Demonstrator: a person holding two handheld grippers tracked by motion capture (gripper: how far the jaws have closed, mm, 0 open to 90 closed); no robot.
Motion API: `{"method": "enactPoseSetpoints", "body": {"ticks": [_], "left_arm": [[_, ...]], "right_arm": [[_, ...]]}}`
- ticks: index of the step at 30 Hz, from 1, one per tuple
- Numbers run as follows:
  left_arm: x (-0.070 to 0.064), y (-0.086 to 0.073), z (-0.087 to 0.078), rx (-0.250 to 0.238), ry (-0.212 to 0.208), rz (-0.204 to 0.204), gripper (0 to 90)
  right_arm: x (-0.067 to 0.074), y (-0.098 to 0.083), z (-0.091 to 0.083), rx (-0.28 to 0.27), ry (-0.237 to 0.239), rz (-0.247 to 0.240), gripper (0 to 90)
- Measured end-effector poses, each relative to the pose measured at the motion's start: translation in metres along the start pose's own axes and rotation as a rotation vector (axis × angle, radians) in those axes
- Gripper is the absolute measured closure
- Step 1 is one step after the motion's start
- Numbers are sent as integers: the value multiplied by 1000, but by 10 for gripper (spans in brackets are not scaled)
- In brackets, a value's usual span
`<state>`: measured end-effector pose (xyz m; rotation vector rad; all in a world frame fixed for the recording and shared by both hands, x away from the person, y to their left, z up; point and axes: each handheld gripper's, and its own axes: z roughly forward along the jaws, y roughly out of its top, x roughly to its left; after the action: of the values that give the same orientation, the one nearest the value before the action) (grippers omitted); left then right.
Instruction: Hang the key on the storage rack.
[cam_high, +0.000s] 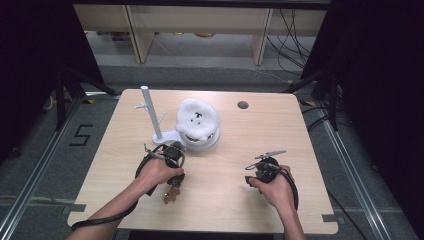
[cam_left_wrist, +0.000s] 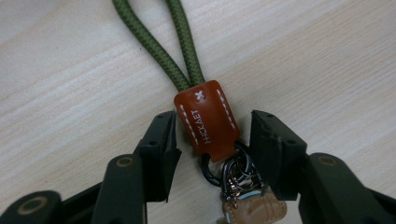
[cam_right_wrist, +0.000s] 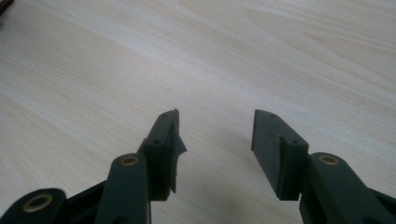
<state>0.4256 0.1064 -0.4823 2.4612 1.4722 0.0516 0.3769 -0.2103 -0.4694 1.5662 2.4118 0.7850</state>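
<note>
Brown leather tab (cam_left_wrist: 207, 119) on green cord (cam_left_wrist: 180, 51) lies between spread left tool (cam_left_wrist: 214, 135); right tool (cam_right_wrist: 215, 135) spread over bare counter (cam_right_wrist: 233, 56).

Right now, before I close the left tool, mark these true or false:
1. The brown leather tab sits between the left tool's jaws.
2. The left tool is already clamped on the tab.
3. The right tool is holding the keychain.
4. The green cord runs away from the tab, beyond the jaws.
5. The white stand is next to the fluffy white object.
1. True. The brown leather tab lies between the left tool's jaws.
2. False. The jaws stand apart, with a gap on each side of the tab.
3. False. The right tool is open over bare table.
4. True. The green cord loops away past the jaw tips.
5. True. The white stand is beside the fluffy white object.
</note>
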Motion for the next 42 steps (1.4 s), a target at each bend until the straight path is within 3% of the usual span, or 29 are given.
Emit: {"method": "enactPoseSetpoints", "body": {"ticks": [3, 4, 7, 10, 11, 13, 16, 18, 19, 21, 22, 25, 31, 34, 36, 42], "left_arm": [[0, 1, -2, 24, 13, 14, 560], [1, 0, 0, -2, 25, 22, 578], [1, -3, 0, -7, 37, 28, 652], [0, -7, -1, -13, 40, 34, 664], [2, -6, -4, 12, 44, 81, 667], [2, -7, -4, 11, 44, 90, 670], [4, -10, -6, 4, 41, 101, 675], [5, -13, -6, -26, 37, 94, 677], [6, -15, -7, -27, 30, 94, 678], [11, -19, -10, -50, 29, 138, 678], [12, -22, -11, -70, 15, 128, 678], [16, -29, -16, -109, 6, 151, 679], [22, -43, -25, -198, -4, 163, 680], [25, -51, -28, -254, -19, 168, 681], [27, -57, -30, -303, -41, 167, 682], [31, -70, -32, -394, -71, 170, 683]], "right_arm": [[0, 0, 0, 1, -7, -12, 524], [0, 0, 0, 1, -8, -12, 525], [0, -1, 0, 0, -6, -12, 523], [-1, -1, 0, 0, -6, -19, 522], [-1, -1, 0, -1, -6, -20, 522], [1, 0, 0, -3, -4, 1, 521], [1, -1, 1, -19, -12, -12, 520], [0, -1, 1, -24, -15, -29, 521], [2, -1, -1, -10, -16, 3, 521], [-1, -1, 0, -30, -17, -16, 522], [-1, -1, 0, -22, -19, -16, 522], [0, -1, -1, -19, 9, 6, 523], [-1, -1, 0, -27, -8, 0, 523], [-1, -1, 0, -30, 2, 7, 523], [-2, -1, 0, -38, 32, 5, 523], [-2, -2, -1, -44, 32, 1, 524]]}}
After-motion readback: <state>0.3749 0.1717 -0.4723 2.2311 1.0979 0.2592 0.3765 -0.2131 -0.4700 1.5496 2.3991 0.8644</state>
